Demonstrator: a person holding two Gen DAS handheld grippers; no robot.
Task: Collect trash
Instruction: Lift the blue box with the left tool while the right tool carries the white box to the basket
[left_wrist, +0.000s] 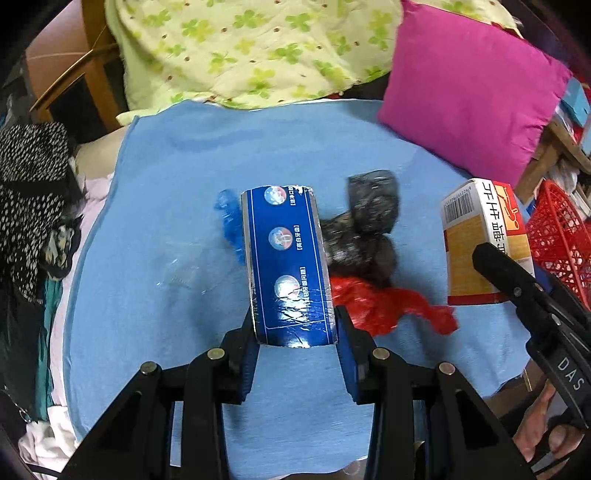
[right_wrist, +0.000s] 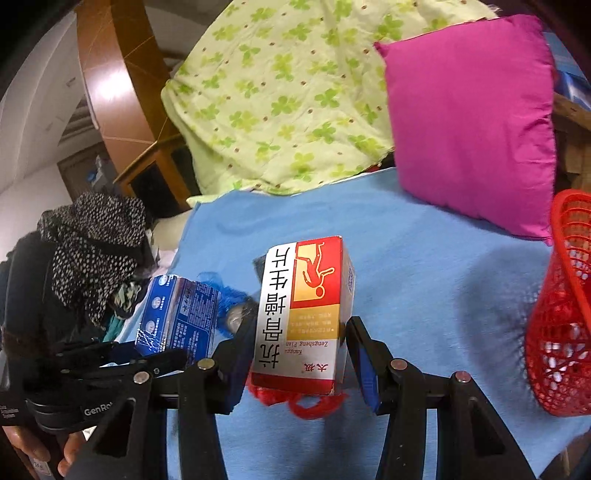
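Observation:
My left gripper (left_wrist: 295, 325) is shut on a long blue carton (left_wrist: 286, 266) and holds it above the blue cloth (left_wrist: 177, 221). My right gripper (right_wrist: 299, 332) is shut on a red, white and gold medicine box (right_wrist: 306, 314), lifted off the cloth; that box also shows in the left wrist view (left_wrist: 480, 236), and the blue carton in the right wrist view (right_wrist: 177, 317). On the cloth lie a crumpled black bag (left_wrist: 365, 229), a red plastic scrap (left_wrist: 384, 306) and a blue plastic scrap (left_wrist: 231, 225). A red mesh basket (right_wrist: 561, 314) stands at the right.
A magenta pillow (left_wrist: 469, 92) and a green clover quilt (left_wrist: 251, 48) lie at the back of the cloth. A black dotted garment pile (left_wrist: 33, 192) sits off the left edge. A clear plastic film (left_wrist: 181, 273) lies on the cloth at left.

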